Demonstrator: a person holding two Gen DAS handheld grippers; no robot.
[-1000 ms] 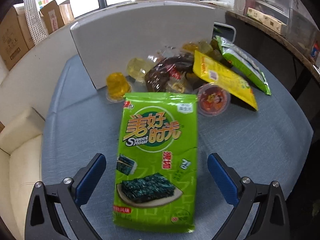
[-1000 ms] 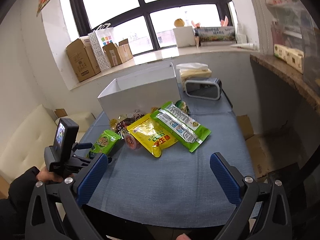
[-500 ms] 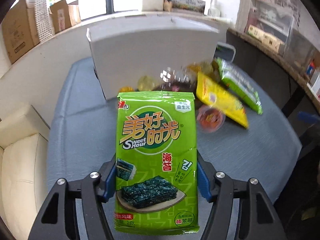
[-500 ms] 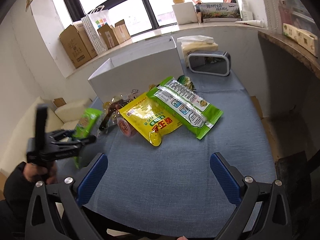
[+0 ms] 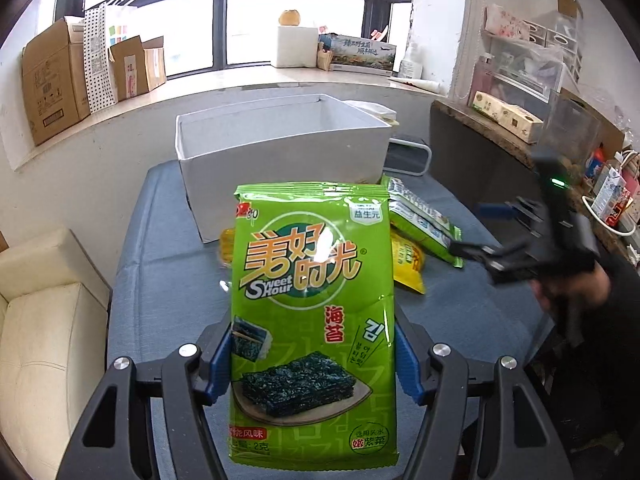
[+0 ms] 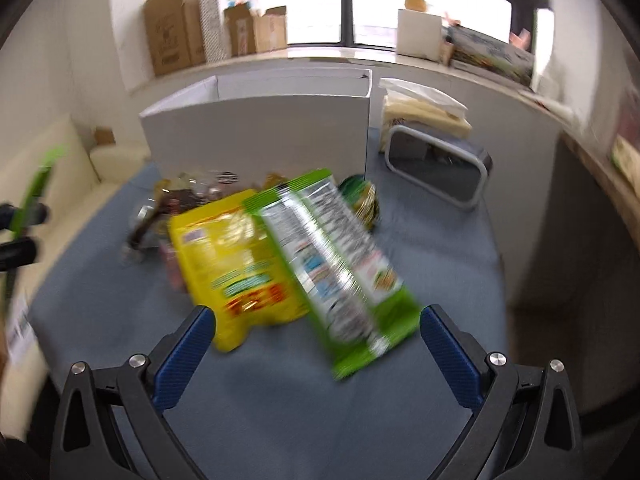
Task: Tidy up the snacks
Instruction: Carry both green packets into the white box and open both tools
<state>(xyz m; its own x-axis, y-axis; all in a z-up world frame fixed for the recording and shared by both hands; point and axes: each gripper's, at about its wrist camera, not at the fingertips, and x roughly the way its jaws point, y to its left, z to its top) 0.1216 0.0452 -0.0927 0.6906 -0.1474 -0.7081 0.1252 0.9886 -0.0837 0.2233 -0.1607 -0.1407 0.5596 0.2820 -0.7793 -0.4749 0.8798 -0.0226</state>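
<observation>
While the white box point(image 5: 280, 148) at the counter's point(image 5: 168, 264) far edge shows only bare inner walls, your left tool point(image 5: 313, 354) tilts downward, clamped on the seaweed packet point(image 5: 312, 312); your right tool point(image 6: 318, 344) stands apart over the snack pile point(image 6: 280, 256).

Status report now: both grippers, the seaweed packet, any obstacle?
Left gripper shut on seaweed packet, lifted off table. Right gripper open, empty, above yellow bag. White box ahead, path clear.
</observation>
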